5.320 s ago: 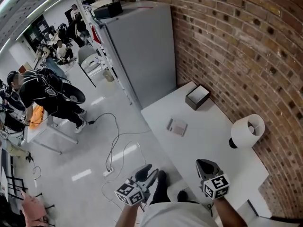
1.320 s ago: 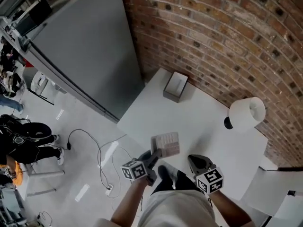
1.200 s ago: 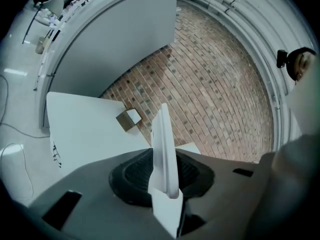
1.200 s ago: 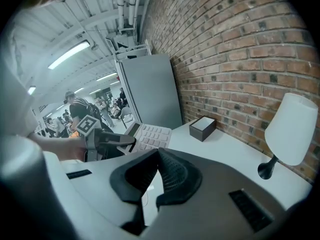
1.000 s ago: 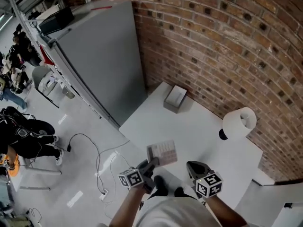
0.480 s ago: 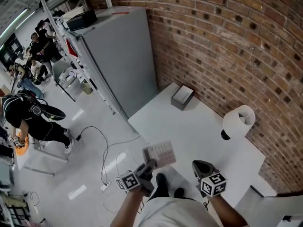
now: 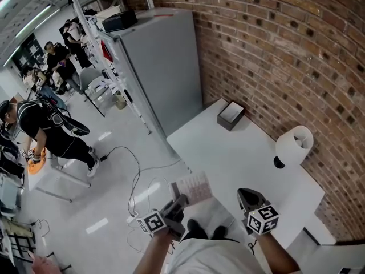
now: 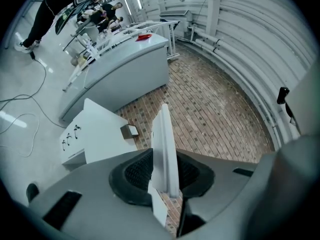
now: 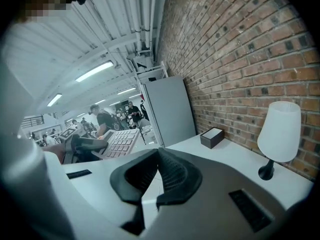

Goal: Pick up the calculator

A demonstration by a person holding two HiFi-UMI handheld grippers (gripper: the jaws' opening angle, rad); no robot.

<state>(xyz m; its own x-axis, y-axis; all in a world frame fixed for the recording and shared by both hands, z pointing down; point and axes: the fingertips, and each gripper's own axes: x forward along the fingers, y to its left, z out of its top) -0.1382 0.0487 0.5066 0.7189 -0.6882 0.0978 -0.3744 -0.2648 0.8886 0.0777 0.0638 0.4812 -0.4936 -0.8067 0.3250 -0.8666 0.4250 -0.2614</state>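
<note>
Two claws: left claw (image 7: 180, 201) tight around the calculator (image 7: 193, 187), right claw (image 7: 246, 196) closed and empty.

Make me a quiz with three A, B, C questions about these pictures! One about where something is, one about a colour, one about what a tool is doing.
1. Where is the lamp? A. on the floor B. on the table by the brick wall C. on the cabinet
2. What colour is its shade? A. white B. red C. green
3. What is the left tool doing? A. hanging empty B. holding the lamp C. gripping the calculator

1 B, it stands at the table's wall edge; 2 A, the shade is plain white; 3 C, its jaws clamp the calculator.
</note>
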